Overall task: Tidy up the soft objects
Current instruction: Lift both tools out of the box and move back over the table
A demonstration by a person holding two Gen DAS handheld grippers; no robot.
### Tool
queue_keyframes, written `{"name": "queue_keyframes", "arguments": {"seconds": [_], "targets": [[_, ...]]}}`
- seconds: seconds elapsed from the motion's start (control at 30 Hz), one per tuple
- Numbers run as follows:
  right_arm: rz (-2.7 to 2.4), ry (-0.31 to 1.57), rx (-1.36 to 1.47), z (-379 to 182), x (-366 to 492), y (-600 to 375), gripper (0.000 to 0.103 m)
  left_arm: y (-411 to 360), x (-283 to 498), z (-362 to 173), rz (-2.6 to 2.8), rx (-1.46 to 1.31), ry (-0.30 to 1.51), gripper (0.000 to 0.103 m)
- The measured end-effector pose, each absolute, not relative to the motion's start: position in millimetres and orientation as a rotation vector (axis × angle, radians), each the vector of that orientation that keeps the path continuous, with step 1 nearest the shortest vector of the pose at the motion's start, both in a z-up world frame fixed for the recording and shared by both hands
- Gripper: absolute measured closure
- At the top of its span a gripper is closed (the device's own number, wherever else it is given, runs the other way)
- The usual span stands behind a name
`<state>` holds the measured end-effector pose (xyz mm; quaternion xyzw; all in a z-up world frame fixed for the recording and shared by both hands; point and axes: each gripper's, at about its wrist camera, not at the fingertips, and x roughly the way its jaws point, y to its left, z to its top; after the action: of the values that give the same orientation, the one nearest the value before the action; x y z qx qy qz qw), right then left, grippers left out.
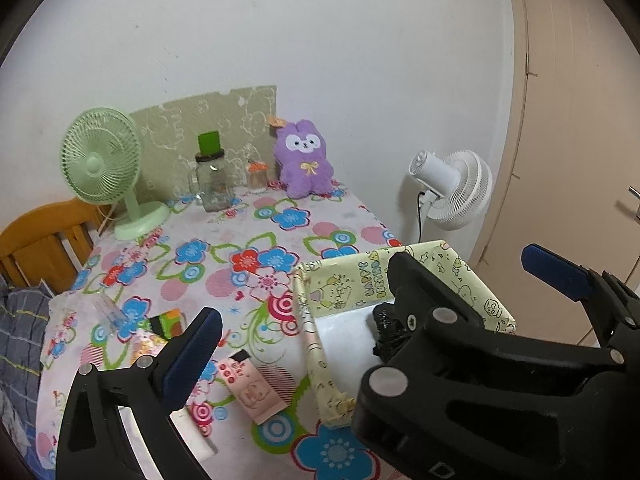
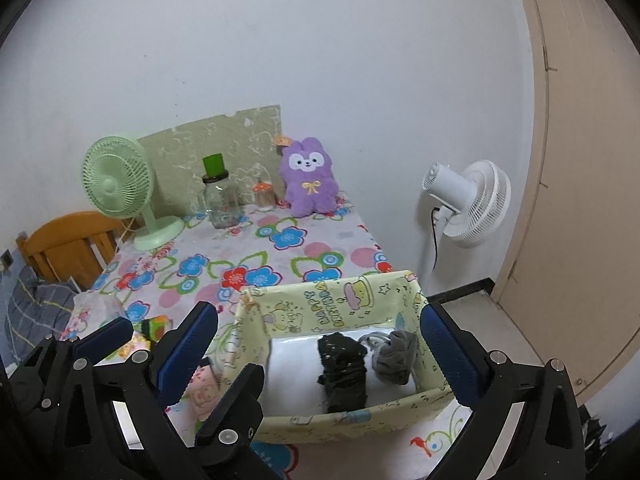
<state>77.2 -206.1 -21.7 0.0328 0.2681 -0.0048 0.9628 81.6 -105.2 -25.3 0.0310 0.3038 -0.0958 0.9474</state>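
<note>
A box [image 2: 348,312] lined with yellow birthday paper sits at the table's near right corner. A crumpled black soft item [image 2: 342,372] and a grey one [image 2: 394,356] lie side by side in it. My right gripper [image 2: 320,320] hangs open just in front of the box with nothing between its pads. My left gripper [image 1: 320,340] is open and empty too, close beside it on the left. The right gripper [image 1: 472,264] covers the left gripper's right finger and most of the black item [image 1: 386,328]. A purple plush rabbit [image 1: 306,158] sits upright by the back wall.
On the flowered tablecloth [image 1: 248,240] stand a green desk fan [image 1: 102,160], a glass jar [image 1: 212,184] with a green cup on top, and a small orange-lidded jar [image 1: 256,178]. A pink packet [image 1: 252,388] lies near the front. A white standing fan [image 2: 468,200], a wooden chair [image 2: 68,248] and a door flank the table.
</note>
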Motion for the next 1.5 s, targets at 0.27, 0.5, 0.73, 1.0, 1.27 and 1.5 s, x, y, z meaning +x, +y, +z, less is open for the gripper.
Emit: {"name": "queue_keyframes", "arguments": {"seconds": [0.27,0.5,0.73,1.0,1.27,1.5], "targets": [[0.003,0.532,0.039,-15.6,61.2,-186.2,0.000,-87.9,63.2,-19.3,-0.179,0.063,0.591,0.000],[0.024,0.518,0.017,-13.6,47.9,-168.3,0.000,-70.9,48.4,-17.0,-0.168,0.058,0.570,0.000],[0.059,0.501,-0.011,-13.7,38.5,-145.1,0.000,-49.5,35.6,-17.7,-0.139,0.053,0.547,0.000],[0.105,0.512,-0.004,-22.0,36.4,-121.1,0.000,-25.3,29.0,-23.6,-0.098,0.043,0.533,0.001],[0.148,0.509,-0.001,-33.7,35.2,-100.0,0.001,-6.2,24.6,-33.5,-0.044,0.029,0.519,0.001],[0.185,0.527,-0.002,-50.4,42.3,-81.3,0.006,13.8,28.5,-52.1,-0.006,-0.007,0.543,0.001]]}}
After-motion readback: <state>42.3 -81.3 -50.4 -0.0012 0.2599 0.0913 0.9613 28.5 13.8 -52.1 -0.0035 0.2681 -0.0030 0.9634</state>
